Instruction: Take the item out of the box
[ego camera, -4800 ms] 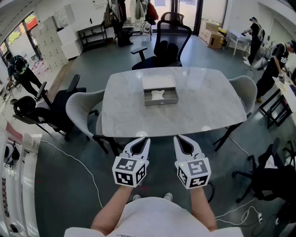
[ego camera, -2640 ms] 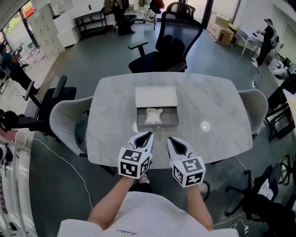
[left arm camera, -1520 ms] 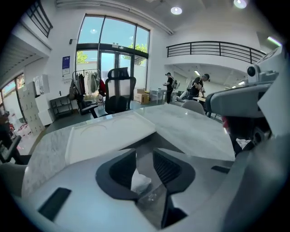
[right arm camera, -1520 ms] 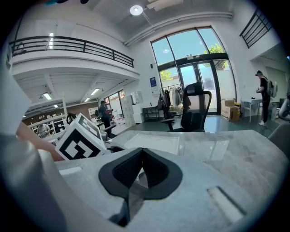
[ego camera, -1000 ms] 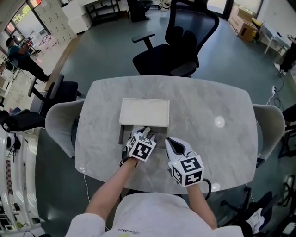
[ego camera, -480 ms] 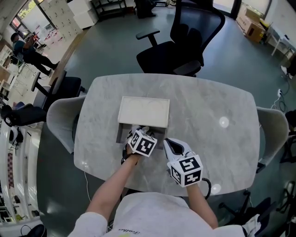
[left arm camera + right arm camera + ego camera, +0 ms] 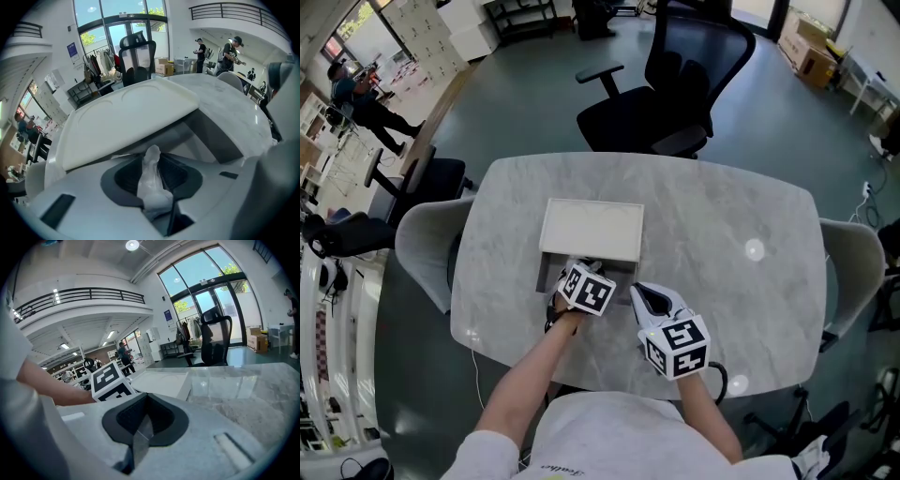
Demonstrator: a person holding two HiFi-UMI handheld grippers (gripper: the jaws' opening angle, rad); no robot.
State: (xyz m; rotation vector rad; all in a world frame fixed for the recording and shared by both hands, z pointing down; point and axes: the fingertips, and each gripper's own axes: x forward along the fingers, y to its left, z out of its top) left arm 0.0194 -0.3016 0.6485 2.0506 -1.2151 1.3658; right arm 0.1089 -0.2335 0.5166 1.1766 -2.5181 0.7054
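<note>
Left fingers (image 7: 84, 201) clamped on the item (image 7: 151, 185): a small white lump in crinkled clear wrap, pinched between the dark pads (image 7: 180, 173), top end poking up past the tips. Wrap is bunched at the pinch.

Left gripper (image 7: 581, 270) is nosed down into the box (image 7: 592, 229) at its near end, where the grey tray (image 7: 213, 140) lies open in front of the white lid (image 7: 126, 115). Item sits inside the tray's outline, between the fingers, just near of the lid's edge. Cannot tell whether it touches the tray floor. In the head view the item is hidden under the gripper.

Right fingers (image 7: 197, 446) pressed together, a thin slit between the pads, nothing held. Right gripper (image 7: 642, 295) is over bare table (image 7: 741, 206), just right of the box's near right corner, apart from it, tips pointing far and a little left. Item is left of these fingers, apart from them.

Writing and marks: each gripper's marker cube (image 7: 678, 346) carries black-and-white square patterns. Lid is plain white. Small dark print on the person's shirt (image 7: 609, 431), too small to read. Blue sign (image 7: 70, 49) on the far wall in the left gripper view, text too small to read.

Surroundings: table is pale grey marble with rounded corners. Black office chair (image 7: 675, 84) at the far side, grey shell chairs (image 7: 427, 244) at the left and right ends. Box sits left of the table's centre, toward the near edge.
</note>
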